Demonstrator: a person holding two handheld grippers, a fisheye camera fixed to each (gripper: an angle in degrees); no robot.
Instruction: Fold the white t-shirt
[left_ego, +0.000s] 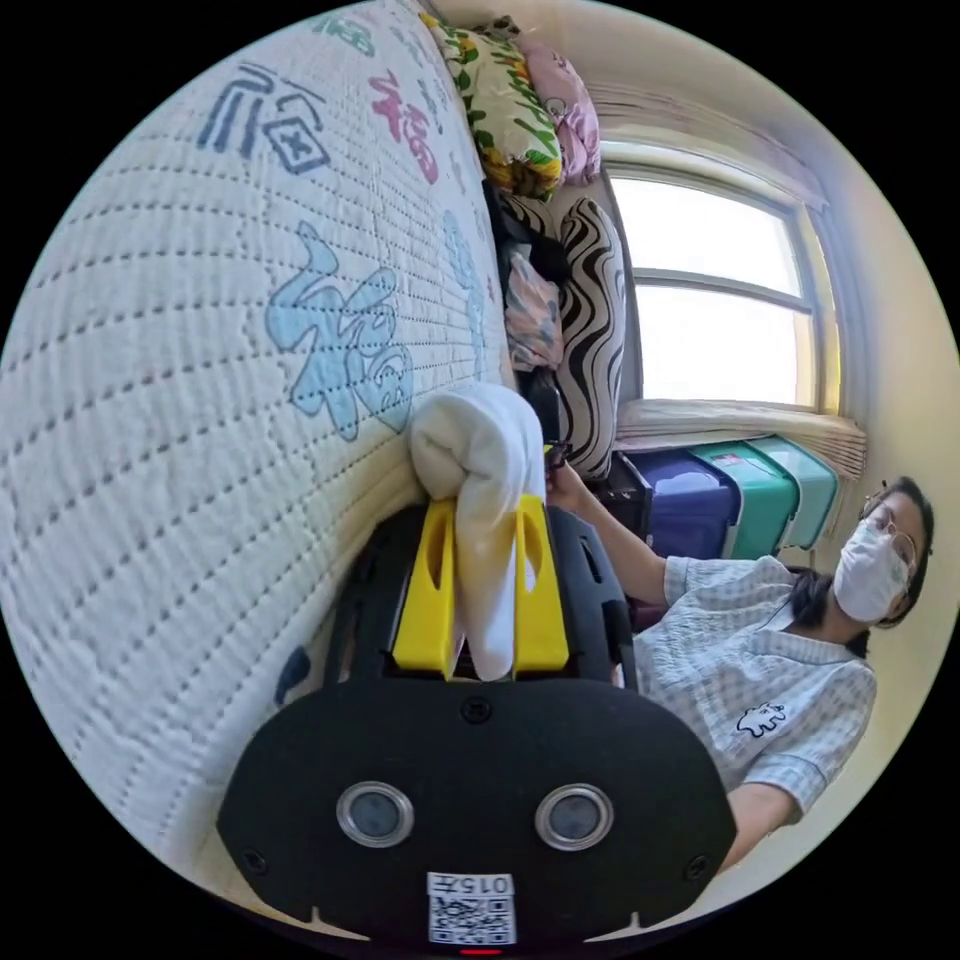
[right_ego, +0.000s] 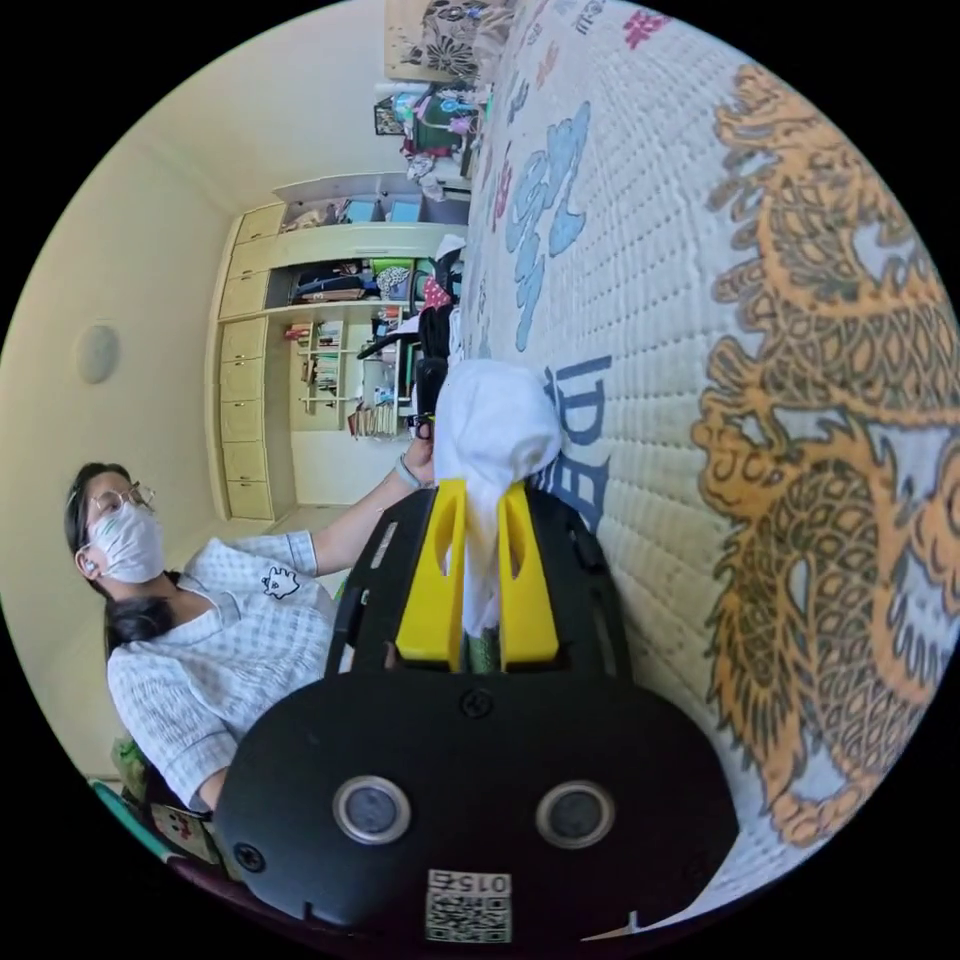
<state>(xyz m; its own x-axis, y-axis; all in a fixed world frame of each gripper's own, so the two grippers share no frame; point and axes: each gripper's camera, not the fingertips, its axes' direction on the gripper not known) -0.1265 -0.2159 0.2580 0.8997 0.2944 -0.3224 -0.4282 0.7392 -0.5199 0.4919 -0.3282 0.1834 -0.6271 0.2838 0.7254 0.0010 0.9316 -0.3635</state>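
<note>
Left gripper (left_ego: 480, 590): yellow plastic fingers (left_ego: 428, 590) pinching a bunched fold of the soft white cotton t-shirt (left_ego: 485, 470).
Right gripper (right_ego: 478, 580): yellow fingers (right_ego: 432, 585) pinching another bunch of the same cloth.
T-shirt position: at 12 o'clock from each pair of fingers, bulging past the tips — just beside the quilted cream bed cover with printed characters (left_ego: 200, 350).
Long axis: cannot tell; cloth too gathered.
Nearer hand: neither — both already gripping.
Look: rumpled, rounded, plain white.

Left gripper (left_ego: 480, 520) & right gripper (right_ego: 478, 500): yellow jaws both clamped on white cloth.
</note>
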